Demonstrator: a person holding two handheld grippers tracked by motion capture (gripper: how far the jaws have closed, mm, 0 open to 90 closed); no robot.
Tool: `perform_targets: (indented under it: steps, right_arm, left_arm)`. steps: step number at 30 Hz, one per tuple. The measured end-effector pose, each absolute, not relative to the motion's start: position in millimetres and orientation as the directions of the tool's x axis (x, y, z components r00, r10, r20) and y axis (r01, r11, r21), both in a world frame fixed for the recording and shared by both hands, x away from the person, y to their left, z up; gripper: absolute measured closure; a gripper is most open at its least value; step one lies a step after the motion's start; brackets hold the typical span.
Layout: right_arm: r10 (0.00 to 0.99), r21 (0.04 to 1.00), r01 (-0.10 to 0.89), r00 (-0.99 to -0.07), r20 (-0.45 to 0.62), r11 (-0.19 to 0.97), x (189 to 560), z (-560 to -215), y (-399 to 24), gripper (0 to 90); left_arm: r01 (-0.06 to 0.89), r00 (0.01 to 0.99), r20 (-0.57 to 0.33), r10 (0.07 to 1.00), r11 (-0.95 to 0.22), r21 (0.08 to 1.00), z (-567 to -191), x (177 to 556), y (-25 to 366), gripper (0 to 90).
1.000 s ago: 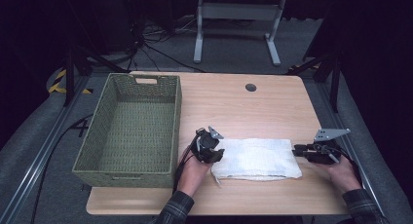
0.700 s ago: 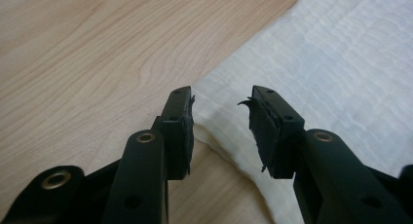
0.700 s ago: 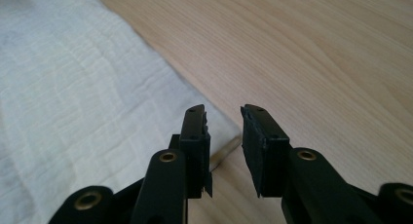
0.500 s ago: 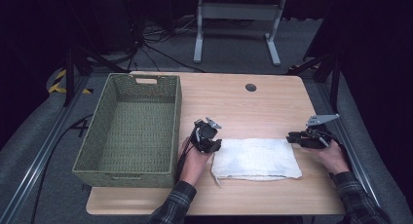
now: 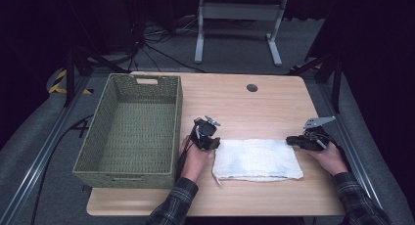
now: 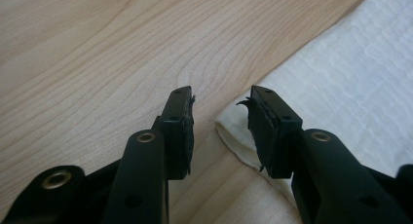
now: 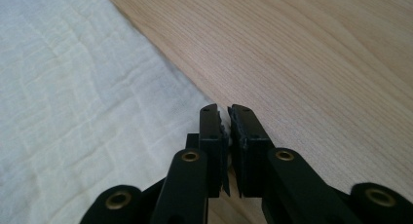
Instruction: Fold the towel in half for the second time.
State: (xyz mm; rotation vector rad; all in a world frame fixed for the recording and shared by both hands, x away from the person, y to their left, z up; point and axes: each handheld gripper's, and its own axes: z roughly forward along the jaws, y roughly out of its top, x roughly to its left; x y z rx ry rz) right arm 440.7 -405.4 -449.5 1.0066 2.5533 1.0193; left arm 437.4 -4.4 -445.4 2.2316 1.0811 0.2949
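Observation:
A white folded cloth (image 5: 257, 159) lies flat on the wooden table (image 5: 244, 102). My left gripper (image 5: 214, 143) is at the cloth's far left corner. In the left gripper view it (image 6: 219, 100) stands open, with that corner (image 6: 231, 134) in the gap and neither pad pressing on it. My right gripper (image 5: 290, 139) is at the far right corner. Its jaws (image 7: 224, 112) have just been closing and now stand almost together, pinching the thin edge of the cloth (image 7: 87, 102).
A green woven basket (image 5: 95, 154) with nothing in it stands on the left part of the table, close to my left hand. A small dark round grommet (image 5: 252, 88) sits near the far edge. Bare wood stretches behind the cloth.
My right gripper has moved left and slightly away from me to the cloth's corner, and its jaws have narrowed. The left gripper shifted a little farther from me. The cloth lies as before.

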Motion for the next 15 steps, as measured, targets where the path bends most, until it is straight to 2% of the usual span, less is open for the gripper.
perform_targets:
  steps: [2,7,10,11,12,15]
  right_arm:
    - [0.666,0.672,0.518,-0.744,0.049,0.529,440.7,-449.5,-405.2,84.6]
    - [0.664,0.671,0.514,-0.746,0.042,0.535,440.0,-449.2,-404.8,85.4]
    - [0.664,0.671,0.51,-0.747,0.034,0.539,439.6,-449.0,-404.4,85.9]
    - [0.666,0.671,0.512,-0.745,0.037,0.536,439.5,-449.0,-404.3,86.1]
    - [0.666,0.67,0.508,-0.746,0.027,0.542,439.3,-448.6,-404.3,86.4]
    - [0.669,0.669,0.506,-0.743,0.017,0.545,439.0,-448.2,-404.4,86.5]
  left_arm:
    - [0.625,0.636,-0.052,0.77,-0.475,0.619,-446.7,438.6,-5.1,63.0]
    - [0.637,0.64,-0.075,0.765,-0.474,0.607,-452.8,441.6,-6.6,67.2]
    - [0.635,0.651,-0.083,0.755,-0.48,0.605,-453.0,441.8,-7.3,72.0]
    - [0.638,0.655,-0.099,0.749,-0.479,0.603,-452.9,442.4,-7.0,75.2]
    - [0.644,0.661,-0.117,0.741,-0.481,0.595,-452.4,442.7,-7.8,82.5]
    - [0.641,0.663,-0.107,0.741,-0.488,0.593,-451.6,442.7,-9.4,85.9]
